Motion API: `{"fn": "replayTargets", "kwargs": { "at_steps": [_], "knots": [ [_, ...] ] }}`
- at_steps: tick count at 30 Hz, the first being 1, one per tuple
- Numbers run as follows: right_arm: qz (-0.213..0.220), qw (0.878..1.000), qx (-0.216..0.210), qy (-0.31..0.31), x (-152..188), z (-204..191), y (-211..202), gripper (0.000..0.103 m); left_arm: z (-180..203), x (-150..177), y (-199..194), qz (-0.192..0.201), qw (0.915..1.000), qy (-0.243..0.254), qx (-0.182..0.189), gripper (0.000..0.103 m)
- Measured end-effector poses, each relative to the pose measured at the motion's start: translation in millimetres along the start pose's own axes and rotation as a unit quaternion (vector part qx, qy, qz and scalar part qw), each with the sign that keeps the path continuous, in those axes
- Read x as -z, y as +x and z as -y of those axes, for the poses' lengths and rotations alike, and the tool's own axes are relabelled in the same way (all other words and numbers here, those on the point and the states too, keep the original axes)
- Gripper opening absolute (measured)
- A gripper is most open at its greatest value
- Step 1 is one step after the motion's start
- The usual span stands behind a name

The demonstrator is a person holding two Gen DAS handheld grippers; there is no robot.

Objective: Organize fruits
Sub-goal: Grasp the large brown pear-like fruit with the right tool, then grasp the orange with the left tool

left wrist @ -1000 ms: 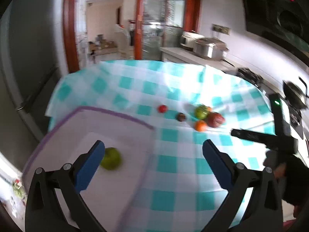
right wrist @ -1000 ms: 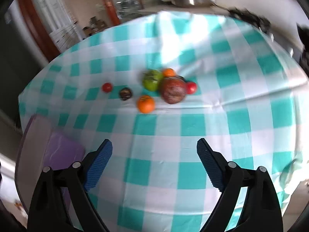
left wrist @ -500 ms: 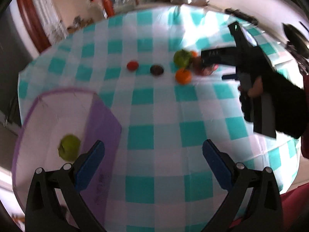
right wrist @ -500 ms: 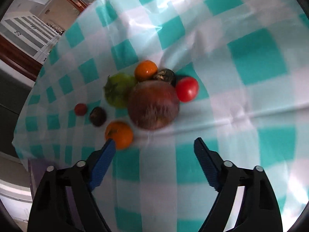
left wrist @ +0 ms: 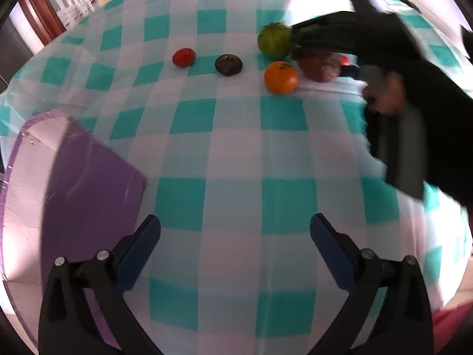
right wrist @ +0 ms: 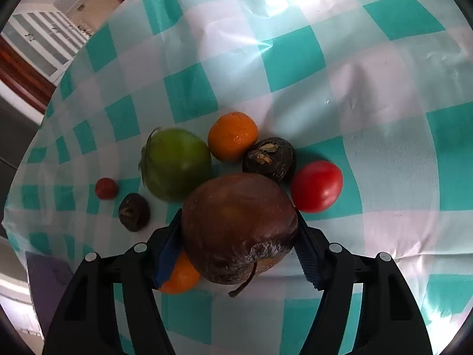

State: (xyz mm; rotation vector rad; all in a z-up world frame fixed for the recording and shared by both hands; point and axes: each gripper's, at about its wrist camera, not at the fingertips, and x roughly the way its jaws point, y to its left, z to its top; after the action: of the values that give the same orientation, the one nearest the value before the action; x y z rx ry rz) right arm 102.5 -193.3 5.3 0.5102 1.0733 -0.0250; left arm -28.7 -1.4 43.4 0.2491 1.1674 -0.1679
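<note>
My right gripper (right wrist: 238, 216) is closing on a large wrinkled brown apple (right wrist: 236, 224); both blue pads touch its sides on the checked tablecloth (right wrist: 369, 118). Crowded round it are a green fruit (right wrist: 174, 162), an orange (right wrist: 232, 136), a dark round fruit (right wrist: 269, 155) and a red tomato (right wrist: 316, 186). A second orange (right wrist: 180, 278) lies under the left pad. My left gripper (left wrist: 235, 219) hangs open and empty over the cloth, beside the purple tray (left wrist: 88, 183). From there the brown apple (left wrist: 319, 65) shows half hidden behind the person's hand (left wrist: 387, 94).
A small red fruit (left wrist: 184, 57) and a small dark fruit (left wrist: 228, 64) lie apart, left of the pile. The tray's white inside (left wrist: 20, 207) runs along the left edge. Teal and white cloth (left wrist: 236, 153) stretches between the tray and the fruits.
Both grippers have dropped towards the table. The right one moved in over the fruit pile and narrowed its jaws around the brown apple. The left one swung right, off the tray.
</note>
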Motion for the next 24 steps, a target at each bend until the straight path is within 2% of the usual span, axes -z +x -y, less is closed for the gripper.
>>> {"fn": "replayTargets", "kwargs": {
  "at_steps": [4,9,16,20,22,24],
  "knots": [
    [-0.009,1.000,-0.023,-0.008,6.1,11.5,-9.0,0.067,2.3,-31.1,22.4,-0.002,0.9998,-0.017,-0.001,0.101],
    [-0.023,0.998,-0.044,-0.035,19.5,35.0,-26.2,0.067,12.8,-65.3,43.9,0.004,0.9999,-0.014,0.000,0.101],
    [-0.015,0.995,-0.028,-0.091,39.9,68.2,-54.1,0.067,39.2,-107.6,70.9,0.025,0.9992,0.011,0.030,0.101],
    [-0.009,0.994,-0.026,-0.106,46.8,80.0,-62.0,0.067,47.1,-128.8,84.4,0.039,0.9986,0.000,0.036,0.100],
    [-0.005,0.994,-0.027,-0.104,48.4,80.2,-62.6,0.067,49.2,-137.1,92.7,0.039,0.9986,-0.003,0.034,0.092],
    [-0.002,0.995,-0.028,-0.101,48.6,79.1,-61.5,0.067,49.9,-141.9,101.8,0.028,0.9984,-0.005,0.049,0.066]
  ]
}}
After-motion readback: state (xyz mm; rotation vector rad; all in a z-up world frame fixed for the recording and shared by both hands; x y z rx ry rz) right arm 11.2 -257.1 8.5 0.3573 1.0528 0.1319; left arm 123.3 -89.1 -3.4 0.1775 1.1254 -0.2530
